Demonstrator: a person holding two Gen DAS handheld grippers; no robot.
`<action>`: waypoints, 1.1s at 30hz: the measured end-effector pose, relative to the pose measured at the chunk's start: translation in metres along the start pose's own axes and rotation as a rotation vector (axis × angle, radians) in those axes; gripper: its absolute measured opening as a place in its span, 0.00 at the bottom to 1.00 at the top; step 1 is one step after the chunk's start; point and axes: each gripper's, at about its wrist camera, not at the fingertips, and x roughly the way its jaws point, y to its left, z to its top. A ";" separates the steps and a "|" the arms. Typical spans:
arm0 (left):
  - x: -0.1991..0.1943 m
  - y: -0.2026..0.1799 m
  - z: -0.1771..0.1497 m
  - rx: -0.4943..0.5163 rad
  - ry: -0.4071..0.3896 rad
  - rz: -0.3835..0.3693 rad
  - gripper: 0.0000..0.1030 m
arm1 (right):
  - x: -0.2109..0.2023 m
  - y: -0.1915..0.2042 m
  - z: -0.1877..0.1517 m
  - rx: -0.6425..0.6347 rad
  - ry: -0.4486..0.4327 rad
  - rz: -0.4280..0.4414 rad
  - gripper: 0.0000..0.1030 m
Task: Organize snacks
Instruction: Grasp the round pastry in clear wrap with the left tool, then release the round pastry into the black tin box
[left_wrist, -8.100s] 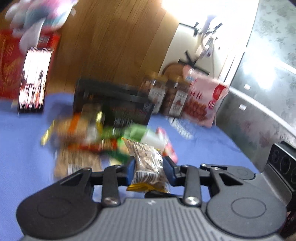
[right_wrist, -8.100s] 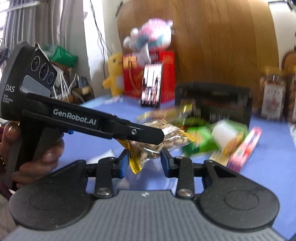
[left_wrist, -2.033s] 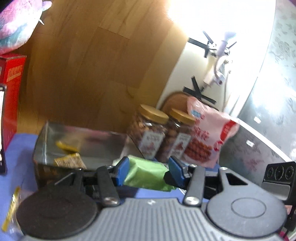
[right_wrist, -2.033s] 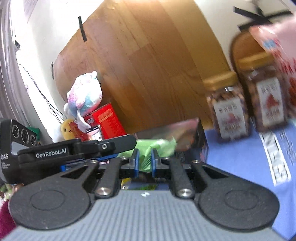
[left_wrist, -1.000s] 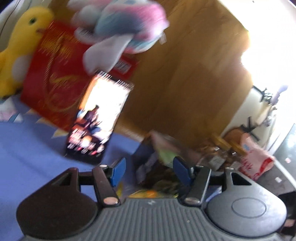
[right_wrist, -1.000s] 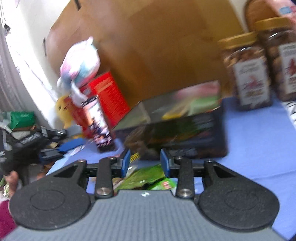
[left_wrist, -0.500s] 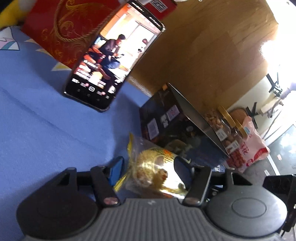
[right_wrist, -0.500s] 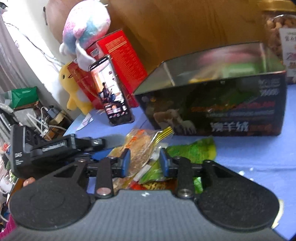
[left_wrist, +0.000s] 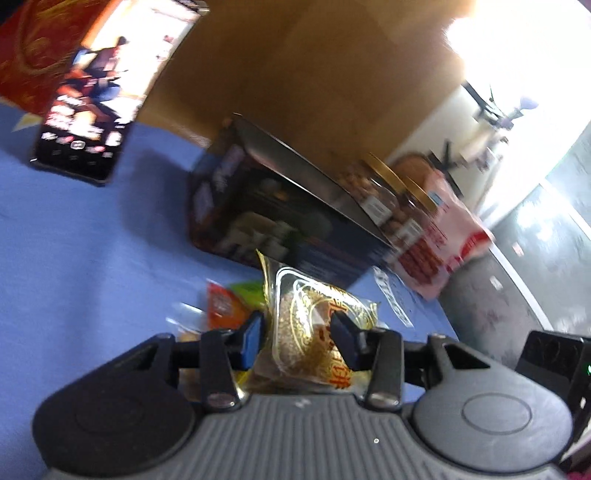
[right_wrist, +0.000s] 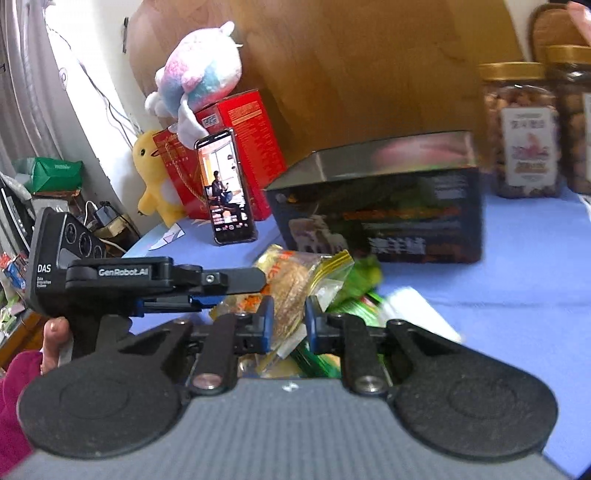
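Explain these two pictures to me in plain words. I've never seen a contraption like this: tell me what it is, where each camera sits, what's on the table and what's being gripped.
No robot here: a person holds a trigger-operated clamp in each hand, each carrying a fisheye camera that looks along its two fingers.

The left camera shows the left hand-held gripper, its jaws closing around a clear gold-printed snack packet.

The right camera shows the right hand-held gripper closing on that same packet from the other end, with the left tool reaching in alongside.

On the blue tablecloth lie loose green snack packets. Behind them stand an open dark box, nut jars, a propped phone, a red box and plush toys.
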 end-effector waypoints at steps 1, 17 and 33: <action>0.001 -0.003 -0.002 0.011 0.005 -0.005 0.38 | -0.003 -0.002 -0.002 0.006 -0.005 0.000 0.20; -0.016 -0.031 0.017 0.037 -0.093 -0.049 0.38 | -0.023 0.006 0.027 -0.030 -0.142 0.041 0.16; 0.070 -0.048 0.093 0.099 -0.150 0.074 0.39 | 0.026 -0.067 0.087 0.035 -0.250 -0.203 0.25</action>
